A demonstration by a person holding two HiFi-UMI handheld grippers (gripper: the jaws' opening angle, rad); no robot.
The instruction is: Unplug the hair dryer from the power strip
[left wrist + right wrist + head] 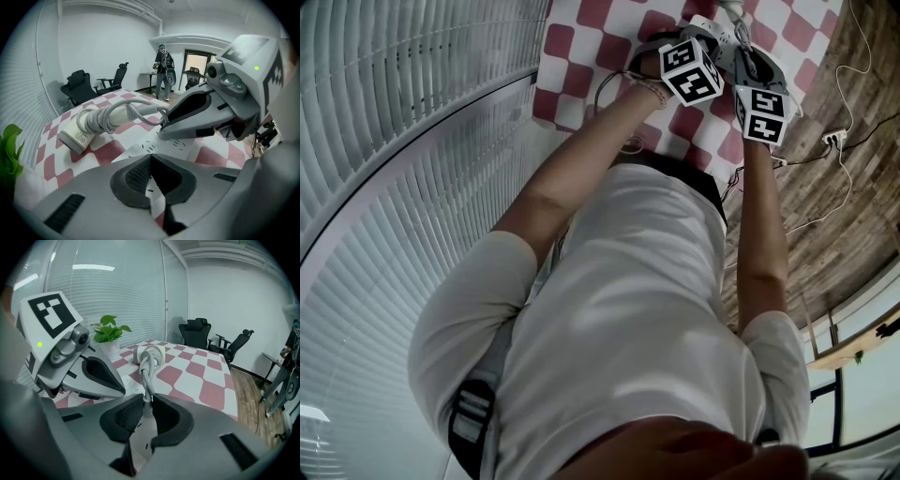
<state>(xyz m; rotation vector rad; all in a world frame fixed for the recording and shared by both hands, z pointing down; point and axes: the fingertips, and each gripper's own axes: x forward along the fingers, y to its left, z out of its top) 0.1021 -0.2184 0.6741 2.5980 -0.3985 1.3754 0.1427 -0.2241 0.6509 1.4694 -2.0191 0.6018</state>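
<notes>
Right gripper (147,399) clamping narrowly on white plug (146,409) seated in flat white plastic power strip (140,151); pads seemingly pressing plug sides, though contact is lying partly in shadow. Left gripper (151,157), jaws together and holding nothing, bearing tips-down on strip just beside plug. White cylindrical hair dryer (84,131), grey cord (146,380) looping round it, lying beyond strip on red-and-white checkered cloth (89,154). Risks:
- pads slipping up onto cord, straining it
- strip lifting with plug if left-side pressure is easing
- slanted pull bending pins

Power strip (157,146), plug (146,408): smooth white plastic. Tablecloth (91,154): matt checked cloth. Floor (853,225): wood planks.
</notes>
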